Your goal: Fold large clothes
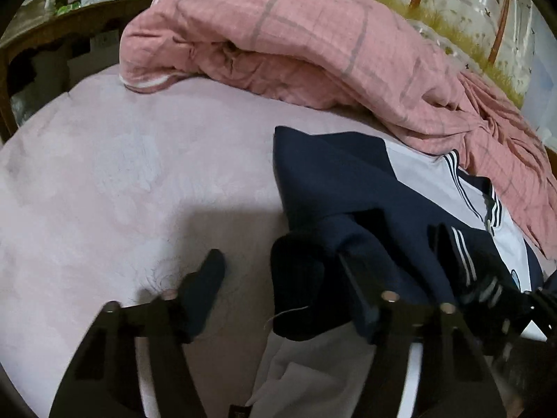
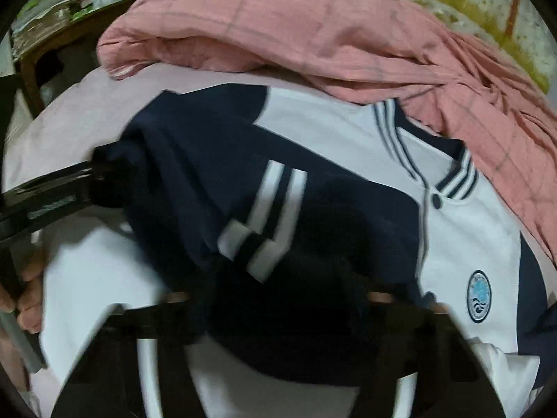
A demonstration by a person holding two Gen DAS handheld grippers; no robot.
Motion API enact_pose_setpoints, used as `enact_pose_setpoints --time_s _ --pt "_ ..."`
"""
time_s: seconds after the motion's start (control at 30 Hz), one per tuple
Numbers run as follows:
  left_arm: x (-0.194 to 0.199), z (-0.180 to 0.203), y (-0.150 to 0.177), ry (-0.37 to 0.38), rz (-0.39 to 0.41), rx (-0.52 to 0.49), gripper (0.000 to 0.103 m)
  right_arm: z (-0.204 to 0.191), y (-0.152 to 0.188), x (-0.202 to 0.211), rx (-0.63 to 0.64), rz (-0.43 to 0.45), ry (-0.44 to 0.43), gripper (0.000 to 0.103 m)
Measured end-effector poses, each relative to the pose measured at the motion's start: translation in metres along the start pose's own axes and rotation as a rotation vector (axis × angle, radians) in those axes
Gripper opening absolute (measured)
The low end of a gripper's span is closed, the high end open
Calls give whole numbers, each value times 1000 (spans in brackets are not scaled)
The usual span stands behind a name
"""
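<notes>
1. A navy and white varsity jacket [image 2: 348,160] lies on a pale pink bed sheet [image 1: 122,174], front side up.
2. Its striped collar [image 2: 456,181] points to the upper right in the right wrist view, toward a crumpled pink checked quilt [image 1: 313,45] at the far side of the bed. Its body runs from there down to the lower left, so the long axis is diagonal in this view.
3. A round blue crest [image 2: 479,296] sits on the white chest, near the snap placket.
4. One navy sleeve [image 2: 216,174] with two white stripes is folded across the white front, with its cuff end near the lower middle.
5. The left gripper [image 1: 285,285] stands partly spread. Its left finger is over the bare sheet, and a dark sleeve cuff [image 1: 296,278] hangs between the fingers against the right one. I cannot tell if the pads press on it.
6. The right gripper [image 2: 278,299] is low over the folded sleeve; dark cloth covers its fingertips, so I cannot tell its grip.
7. A hand [image 2: 29,296] holding the left gripper shows at the left edge of the right wrist view.
8. A cluttered wooden table [image 2: 69,35] stands behind the bed.
</notes>
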State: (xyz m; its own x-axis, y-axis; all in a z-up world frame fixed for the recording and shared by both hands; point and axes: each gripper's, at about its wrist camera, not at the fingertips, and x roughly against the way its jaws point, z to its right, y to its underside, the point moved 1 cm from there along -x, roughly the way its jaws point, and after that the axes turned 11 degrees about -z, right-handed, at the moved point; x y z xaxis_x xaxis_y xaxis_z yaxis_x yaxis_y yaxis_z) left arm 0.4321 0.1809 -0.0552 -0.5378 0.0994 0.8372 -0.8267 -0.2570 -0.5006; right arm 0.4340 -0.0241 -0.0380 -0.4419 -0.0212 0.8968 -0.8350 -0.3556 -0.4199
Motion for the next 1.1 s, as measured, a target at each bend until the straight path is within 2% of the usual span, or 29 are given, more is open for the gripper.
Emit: enact_pose_setpoints --time_s 0.07,0.13,0.23,0.27,0.3,0.37,0.43,0.47,0.5,0.57,0.63,0.67,0.7,0.77,0.87,0.93,1.0,1.1 --pt "10 -3 1 39 43 -2 60 22 4 8 -74 86 52 18" --pt "19 -7 2 60 83 -12 60 47 12 23 -123 182 115 16" --pt "13 -4 0 19 61 -16 57 94 19 46 -185 233 222 14" --pt "10 -5 0 32 37 -14 50 113 21 50 -217 230 246 14" --pt "6 -5 -2 50 20 -9 49 132 24 52 -251 219 256 14" --pt "7 -5 -2 79 10 5 52 171 36 54 -315 188 243 14" --pt "12 1 -1 144 -2 -19 52 199 53 48 -350 176 277 14" --pt "14 7 -1 154 2 -38 52 211 60 41 -371 162 291 14" --pt "16 11 0 133 15 -49 52 221 68 32 -395 130 292 14" --pt "18 21 1 69 36 -86 52 241 77 6 -416 26 231 17" --pt "15 23 0 70 20 -94 62 254 81 -8 -443 -18 198 23" --pt "13 20 -2 76 16 -79 69 260 82 -7 -466 3 177 30" --pt "13 16 -4 91 20 -61 71 263 83 -4 -486 25 153 36" --pt "16 13 -11 135 23 -51 73 275 86 7 -535 86 94 66" --pt "25 19 -28 223 41 -67 80 290 89 18 -588 134 50 68" --pt "23 30 -42 163 36 -81 84 298 92 19 -613 145 35 68" --pt "7 46 -58 92 -30 -116 87 309 94 13 -632 132 13 68" --pt "-33 56 -72 93 -129 -96 87 314 94 2 -607 89 -10 68"
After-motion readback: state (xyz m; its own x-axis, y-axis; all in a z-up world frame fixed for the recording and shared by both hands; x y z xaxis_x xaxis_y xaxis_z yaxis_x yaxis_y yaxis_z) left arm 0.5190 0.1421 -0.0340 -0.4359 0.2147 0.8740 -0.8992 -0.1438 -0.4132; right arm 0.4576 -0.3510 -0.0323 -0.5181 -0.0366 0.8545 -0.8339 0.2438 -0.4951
